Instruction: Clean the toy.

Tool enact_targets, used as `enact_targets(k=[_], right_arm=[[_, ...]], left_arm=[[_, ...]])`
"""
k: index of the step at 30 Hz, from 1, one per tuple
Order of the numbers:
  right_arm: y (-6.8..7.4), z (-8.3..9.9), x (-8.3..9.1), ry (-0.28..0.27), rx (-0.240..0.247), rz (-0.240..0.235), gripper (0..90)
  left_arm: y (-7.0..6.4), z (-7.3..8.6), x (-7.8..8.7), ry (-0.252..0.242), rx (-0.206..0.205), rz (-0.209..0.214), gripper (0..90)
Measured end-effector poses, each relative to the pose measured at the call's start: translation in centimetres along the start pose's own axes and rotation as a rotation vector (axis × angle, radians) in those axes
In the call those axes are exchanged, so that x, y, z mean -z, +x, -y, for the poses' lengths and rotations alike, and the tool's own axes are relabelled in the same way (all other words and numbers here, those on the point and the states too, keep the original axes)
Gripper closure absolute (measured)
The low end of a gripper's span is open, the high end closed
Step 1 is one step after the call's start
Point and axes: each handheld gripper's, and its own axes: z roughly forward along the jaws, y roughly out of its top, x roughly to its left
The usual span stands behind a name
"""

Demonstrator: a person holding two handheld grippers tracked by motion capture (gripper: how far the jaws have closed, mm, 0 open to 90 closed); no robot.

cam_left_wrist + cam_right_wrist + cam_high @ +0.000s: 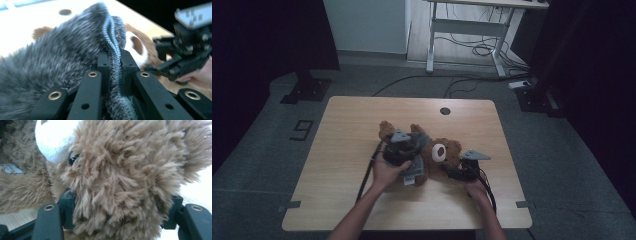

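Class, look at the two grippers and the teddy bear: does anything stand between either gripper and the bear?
Nothing visible does. The left gripper is clamped on the grey garment's hem on the bear, and the right gripper has the bear's head between its jaws.

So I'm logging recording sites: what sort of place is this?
Probably a lab or recording studio, not a home: a bare wooden table on grey carpet, black curtains around it, and a desk frame with loose cables on the floor behind.

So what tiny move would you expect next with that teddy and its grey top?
Probably a gentle pull of the grey garment by the left gripper, whose jaws pinch its ribbed hem. The right gripper clasps the teddy bear's head, bracing it on the table, so the fabric could slide along the body.
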Motion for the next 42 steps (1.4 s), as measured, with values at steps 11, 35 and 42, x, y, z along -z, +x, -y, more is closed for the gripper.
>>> enact_targets(k=[11,35,42], right_arm=[[-0.3,0.2,0.2,0.006,0.009,-0.012,33.6],[-0.6,0.4,0.3,0.006,0.025,-0.044,34.2],[-0.6,0.4,0.4,0.005,0.02,-0.048,28.6]], left_arm=[[0.9,3.6,-2.0,0.081,0.047,0.048,81.3],[7.6,9.7,3.7,0.078,0.216,-0.006,81.1],[7.0,9.4,5.1,0.042,0.181,-0.047,81.0]])
